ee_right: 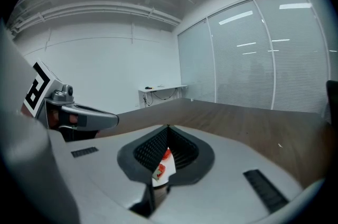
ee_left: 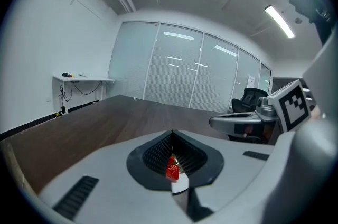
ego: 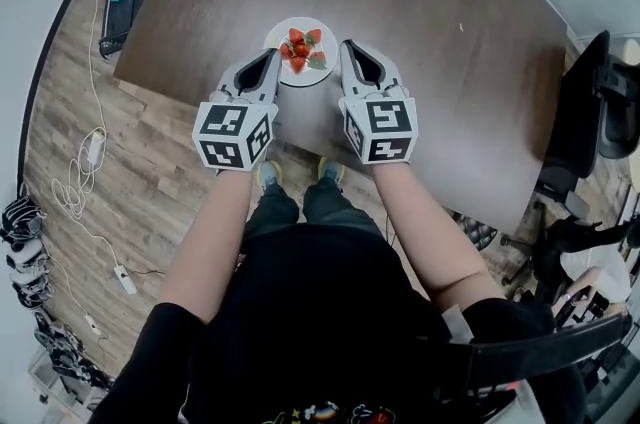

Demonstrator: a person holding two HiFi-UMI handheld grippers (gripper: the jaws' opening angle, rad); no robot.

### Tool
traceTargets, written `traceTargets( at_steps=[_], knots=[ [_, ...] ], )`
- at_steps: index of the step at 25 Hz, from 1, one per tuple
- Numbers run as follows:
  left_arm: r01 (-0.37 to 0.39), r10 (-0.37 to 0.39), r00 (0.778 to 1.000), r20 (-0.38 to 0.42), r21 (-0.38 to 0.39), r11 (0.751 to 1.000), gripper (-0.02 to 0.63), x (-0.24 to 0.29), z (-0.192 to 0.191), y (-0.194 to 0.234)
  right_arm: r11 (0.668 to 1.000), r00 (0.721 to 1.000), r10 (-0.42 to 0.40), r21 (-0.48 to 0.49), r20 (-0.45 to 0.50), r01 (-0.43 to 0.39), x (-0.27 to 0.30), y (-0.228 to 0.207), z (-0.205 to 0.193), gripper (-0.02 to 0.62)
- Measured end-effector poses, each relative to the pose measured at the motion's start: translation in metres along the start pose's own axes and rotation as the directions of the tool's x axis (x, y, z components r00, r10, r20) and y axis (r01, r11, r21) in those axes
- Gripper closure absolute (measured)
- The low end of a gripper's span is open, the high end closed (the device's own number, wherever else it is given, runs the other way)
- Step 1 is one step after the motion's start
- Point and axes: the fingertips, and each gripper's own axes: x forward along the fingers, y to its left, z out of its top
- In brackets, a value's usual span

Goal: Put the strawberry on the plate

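A small white plate (ego: 283, 75) sits near the front edge of the dark table, with several red strawberries (ego: 301, 49) on it. My left gripper (ego: 272, 55) rests just left of the plate and is shut, with nothing between its jaws. My right gripper (ego: 346, 45) sits just right of the plate, also shut and empty. In the left gripper view a strawberry (ee_left: 172, 170) and the plate's rim (ee_left: 180, 186) show below the closed jaws. The right gripper view shows strawberries (ee_right: 165, 156) on the plate (ee_right: 165, 174) the same way.
The brown table (ego: 430, 22) stretches away behind the plate; its front edge runs just under both grippers. Black office chairs (ego: 590, 112) stand at the right. Cables (ego: 85, 172) and a power strip lie on the wooden floor at the left.
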Motion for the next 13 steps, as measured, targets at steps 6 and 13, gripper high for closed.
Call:
traceTargets(
  at_steps=[6,13],
  knots=[
    [-0.007,0.006,1.000,0.017,0.020,1.000,0.601,-0.004,0.008,0.006,1.000,0.999,-0.028,0.015,0.017,0.027,-0.003,-0.002,0.006,0.589],
    [-0.020,0.019,1.000,0.025,0.022,1.000,0.601,-0.009,0.011,0.014,0.999,0.999,-0.045,0.020,0.014,0.045,-0.006,-0.006,0.003,0.589]
  ],
)
